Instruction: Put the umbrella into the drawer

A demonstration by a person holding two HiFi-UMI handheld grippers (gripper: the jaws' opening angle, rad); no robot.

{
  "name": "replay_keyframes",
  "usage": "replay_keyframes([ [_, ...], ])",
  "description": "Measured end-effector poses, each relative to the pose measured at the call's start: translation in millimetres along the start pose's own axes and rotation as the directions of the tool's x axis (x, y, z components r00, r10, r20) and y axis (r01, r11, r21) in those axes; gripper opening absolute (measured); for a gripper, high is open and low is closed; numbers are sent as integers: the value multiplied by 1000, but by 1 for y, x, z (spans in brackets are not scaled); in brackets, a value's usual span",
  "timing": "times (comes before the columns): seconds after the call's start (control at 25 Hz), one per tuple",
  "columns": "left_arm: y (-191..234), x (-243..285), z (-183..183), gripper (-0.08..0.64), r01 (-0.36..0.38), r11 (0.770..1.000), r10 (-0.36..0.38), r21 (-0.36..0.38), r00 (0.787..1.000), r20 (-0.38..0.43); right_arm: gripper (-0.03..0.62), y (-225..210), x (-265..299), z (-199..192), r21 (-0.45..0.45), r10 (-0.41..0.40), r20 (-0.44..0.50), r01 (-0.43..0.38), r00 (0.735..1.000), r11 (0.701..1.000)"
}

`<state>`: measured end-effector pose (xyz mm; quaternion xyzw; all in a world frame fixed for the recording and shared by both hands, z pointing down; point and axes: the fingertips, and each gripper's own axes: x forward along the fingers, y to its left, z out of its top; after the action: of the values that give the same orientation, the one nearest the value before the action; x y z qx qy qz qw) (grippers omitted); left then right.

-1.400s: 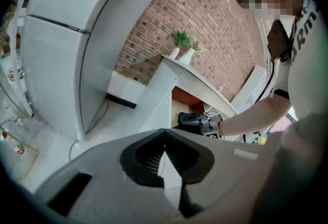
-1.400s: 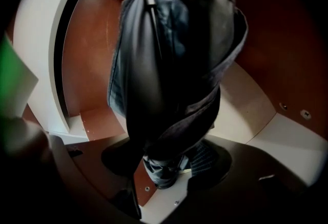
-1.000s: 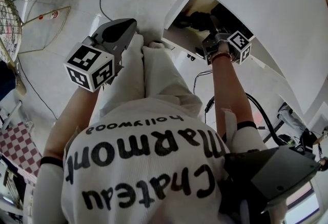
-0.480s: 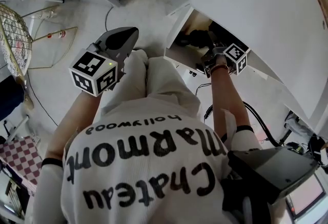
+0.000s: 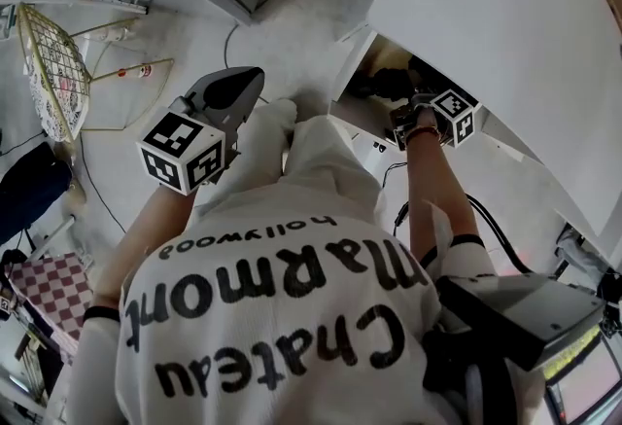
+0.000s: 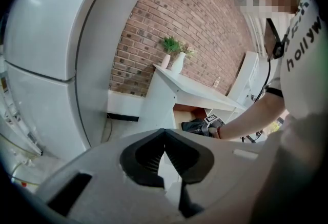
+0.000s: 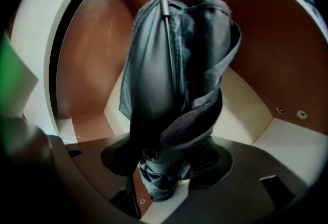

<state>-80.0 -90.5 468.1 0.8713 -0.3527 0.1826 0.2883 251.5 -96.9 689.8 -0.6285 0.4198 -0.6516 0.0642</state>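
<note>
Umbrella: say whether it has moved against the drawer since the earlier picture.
Yes, slightly. The tip of the umbrella now shows below the top rim of the drawer, not across it.

Black umbrella (image 7: 169,89) inside brown-lined drawer (image 7: 92,64)

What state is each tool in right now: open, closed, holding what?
Left tool: closed, empty.
Right tool: closed on the umbrella.

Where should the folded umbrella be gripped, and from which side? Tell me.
Grip the narrow bunched end of the umbrella, below its wrap strap, coming in end-on along its length. There the bundle is slim enough for the jaws; further up the fabric bulges loose. The right tongs are shut on exactly that end, tip pointing into the drawer.
</note>
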Motion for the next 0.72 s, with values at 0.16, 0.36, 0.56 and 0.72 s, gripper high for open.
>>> replay_keyframes([
  [0.16,1,-9,6,15,-22,999,22,24,1000,-6,246,-1,1,3,-8,-32,59,33,998,999],
  [0.36,-8,-18,12,15,-24,999,25,49,999,-25,247,4,-6,2,45,-52,115,47,992,998],
  [0.56,-25,-29,24,15,9,996,-3,89,998,-69,247,2,-19,-4,211,-55,124,28,991,977],
  [0.72,-30,-41,28,15,10,996,-1,89,995,-102,247,2,-26,-5,289,-43,129,4,991,957],
])
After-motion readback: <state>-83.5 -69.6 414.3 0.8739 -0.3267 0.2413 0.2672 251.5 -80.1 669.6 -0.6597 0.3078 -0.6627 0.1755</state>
